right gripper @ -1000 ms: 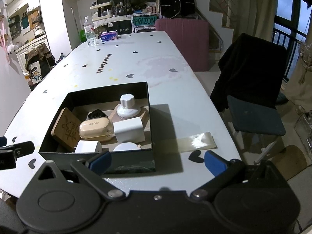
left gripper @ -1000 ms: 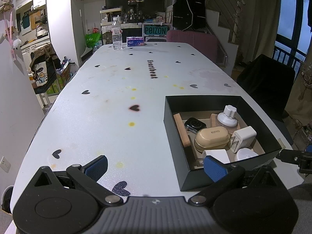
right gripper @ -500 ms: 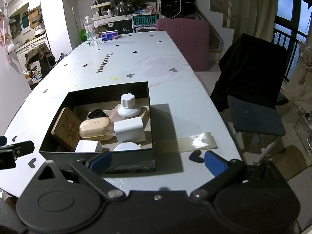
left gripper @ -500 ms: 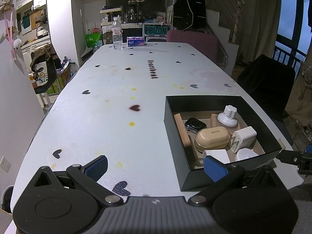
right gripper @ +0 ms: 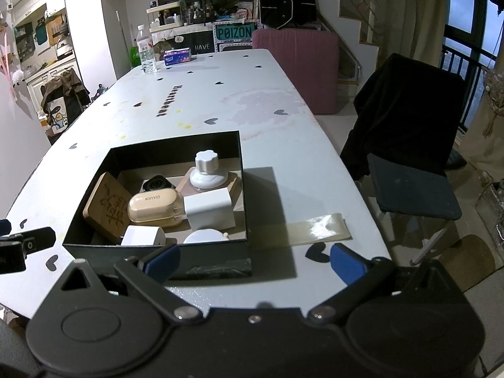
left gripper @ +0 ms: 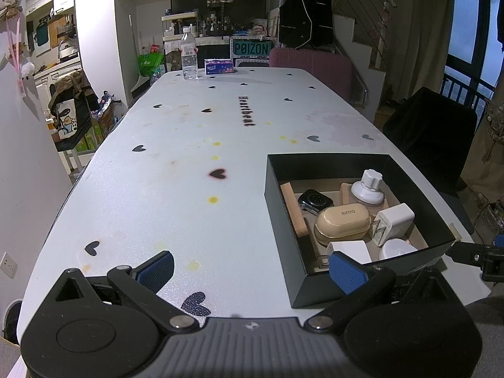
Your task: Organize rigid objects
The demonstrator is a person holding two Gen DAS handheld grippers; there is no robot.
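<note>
I am holding the left gripper [left gripper: 250, 269] low at the near table edge, fingers spread wide and carrying nothing. I am keeping the right gripper [right gripper: 255, 260] the same way, spread and empty, just short of the black box [right gripper: 217, 256], which is sitting at twelve o'clock from it and at two o'clock from the left one. Inside I am seeing the small rigid things already gathered: a white cube [right gripper: 143, 236] nearest, a beige case [right gripper: 154, 204], a white charger [right gripper: 209, 208], a wooden block [right gripper: 107, 203], a watch [right gripper: 157, 184] and a white knob [right gripper: 208, 170] farthest. I am judging the sorting close to finished, since nothing loose is lying on the table [left gripper: 176, 170] but a far bottle [left gripper: 189, 53] at twelve. Any next move is calling for a clear pick target first.
</note>
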